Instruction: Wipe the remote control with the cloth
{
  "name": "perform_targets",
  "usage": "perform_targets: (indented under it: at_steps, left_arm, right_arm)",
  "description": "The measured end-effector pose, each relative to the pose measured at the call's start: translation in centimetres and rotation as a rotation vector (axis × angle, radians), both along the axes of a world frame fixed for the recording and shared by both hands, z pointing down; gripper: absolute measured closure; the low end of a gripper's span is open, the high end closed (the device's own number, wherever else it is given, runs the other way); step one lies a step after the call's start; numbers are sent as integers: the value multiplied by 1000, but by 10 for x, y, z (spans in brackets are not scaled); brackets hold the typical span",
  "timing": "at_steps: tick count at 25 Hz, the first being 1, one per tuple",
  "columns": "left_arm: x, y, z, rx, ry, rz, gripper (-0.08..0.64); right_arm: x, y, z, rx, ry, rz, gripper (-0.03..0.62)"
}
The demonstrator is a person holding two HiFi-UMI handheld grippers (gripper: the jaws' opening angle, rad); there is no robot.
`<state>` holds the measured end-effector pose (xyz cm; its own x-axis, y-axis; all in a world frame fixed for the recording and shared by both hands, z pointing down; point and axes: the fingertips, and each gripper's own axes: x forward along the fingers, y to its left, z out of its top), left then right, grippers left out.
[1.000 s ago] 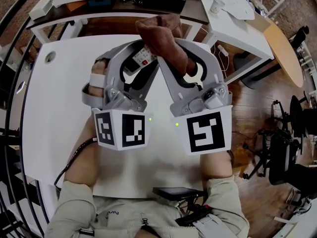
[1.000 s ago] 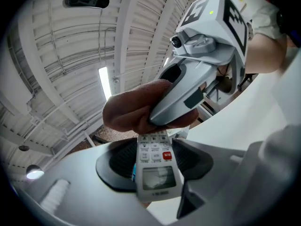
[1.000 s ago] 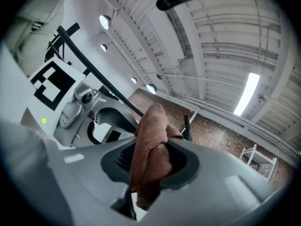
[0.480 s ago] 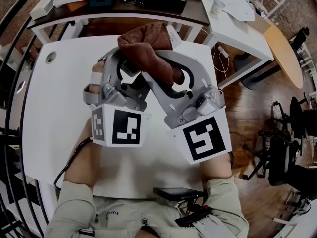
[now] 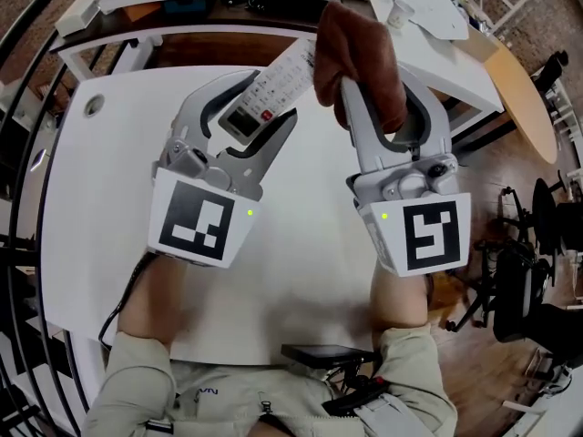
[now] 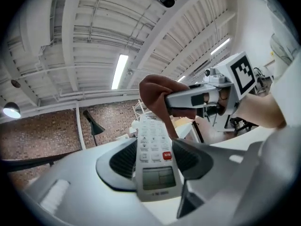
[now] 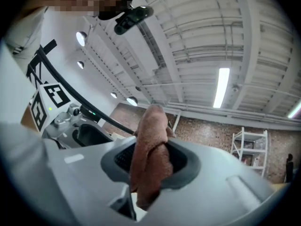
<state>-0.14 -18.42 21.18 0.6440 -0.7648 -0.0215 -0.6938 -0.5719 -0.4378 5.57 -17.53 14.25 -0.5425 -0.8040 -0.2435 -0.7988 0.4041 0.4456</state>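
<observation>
While the left gripper holds the remote control raised above the white tabletop, its fingers clamped on the display end and the keypad facing up, the right gripper has its fingers clamped on the folded brown cloth. The cloth stands just beside the remote's far end; contact cannot be confirmed. For a good wipe, the cloth's free bulge should press flat on the keys and draw lengthwise, with the left grip steady so the remote does not pivot.

Left tool, right tool: aloft, in grip.
</observation>
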Motion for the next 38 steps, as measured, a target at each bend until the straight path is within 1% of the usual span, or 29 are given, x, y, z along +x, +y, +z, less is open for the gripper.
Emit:
perform_targets:
  at_steps: [3, 7, 10, 13, 21, 25, 29, 34, 38]
  left_arm:
    - [1, 0, -3, -20, 58, 27, 316]
    - [-1, 1, -7, -90, 168, 63, 316]
    - [-3, 0, -7, -133, 217, 79, 316]
    - [-10, -4, -4, -149, 230, 88, 316]
    - [-19, -5, -10, -233, 405, 157, 316]
    - [-27, -7, -14, -264, 470, 165, 316]
    - [-33, -8, -17, -297, 537, 182, 316]
    - [-37, -9, -18, -311, 566, 188, 316]
    - [-34, -7, -18, -323, 576, 213, 316]
  right_arm:
    - [13, -7, -3, 14, -32, 29, 488]
    - [14, -9, 1, 11, -32, 25, 488]
    - [4, -9, 6, 4, -13, -5, 488]
    - [-3, -9, 11, -12, -12, -36, 488]
    - [-36, -1, 25, -70, -10, -160, 488]
    - [-49, 3, 34, -104, 19, -220, 488]
    - [-54, 6, 39, -146, 7, -277, 488]
    - [-55, 7, 45, -171, 16, -328, 488]
    - [-55, 9, 43, -192, 15, -358, 488]
